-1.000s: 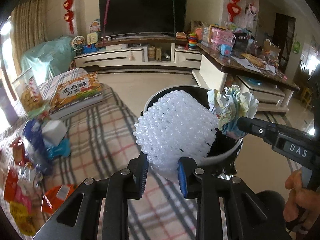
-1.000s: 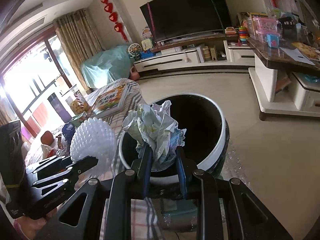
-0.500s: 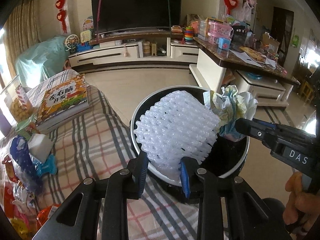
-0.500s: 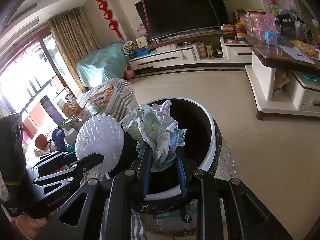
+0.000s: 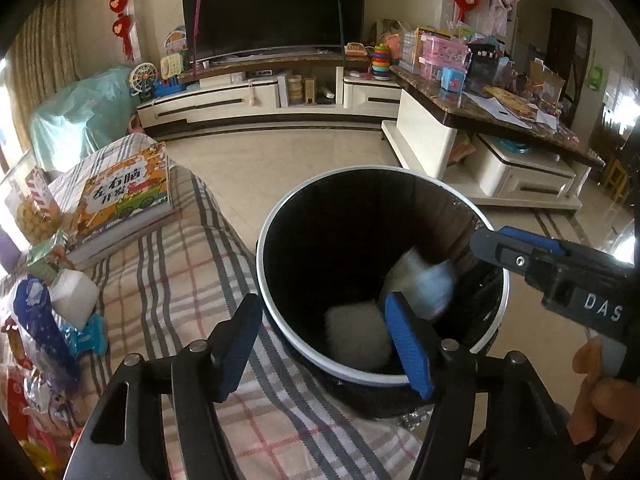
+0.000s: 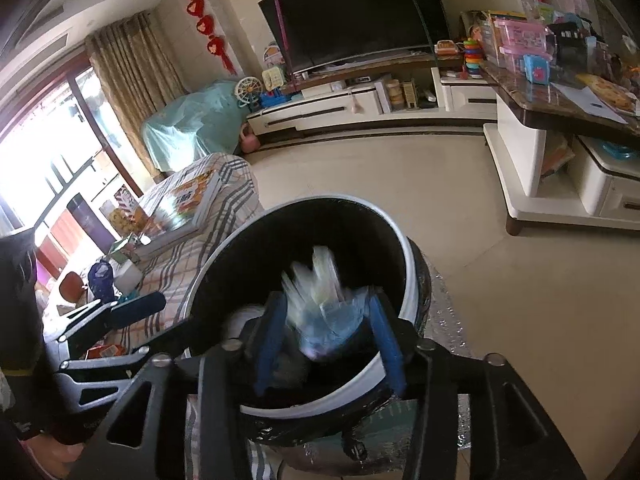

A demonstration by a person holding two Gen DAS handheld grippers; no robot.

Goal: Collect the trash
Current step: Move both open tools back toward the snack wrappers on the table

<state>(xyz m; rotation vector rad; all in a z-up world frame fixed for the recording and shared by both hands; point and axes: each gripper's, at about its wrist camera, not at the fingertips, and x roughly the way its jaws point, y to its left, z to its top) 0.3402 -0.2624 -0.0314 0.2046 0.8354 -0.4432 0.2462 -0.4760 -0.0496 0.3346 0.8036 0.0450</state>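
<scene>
A black bin with a white rim (image 5: pixel 280 216) (image 6: pixel 410 264) stands beside the plaid-covered table. My left gripper (image 5: pixel 324 344) is open over the bin's near rim. The white foam net (image 5: pixel 356 336) lies inside the bin, free of the fingers. My right gripper (image 6: pixel 326 344) is open over the bin; it also shows in the left wrist view (image 5: pixel 520 256). The crumpled paper wad (image 6: pixel 320 308) is blurred between the spread fingers, falling into the bin (image 5: pixel 420 284).
The plaid table (image 5: pixel 180 264) holds a picture book (image 5: pixel 124 192), a white box (image 5: pixel 74 296), a blue wrapper (image 5: pixel 38 320) and several snack packets at its left edge. A TV stand (image 5: pixel 248 100) and a cluttered counter (image 5: pixel 480 104) stand behind bare floor.
Both grippers opened over the bin. The foam net dropped from the left one into the bin. The paper wad left the right one and is falling in.
</scene>
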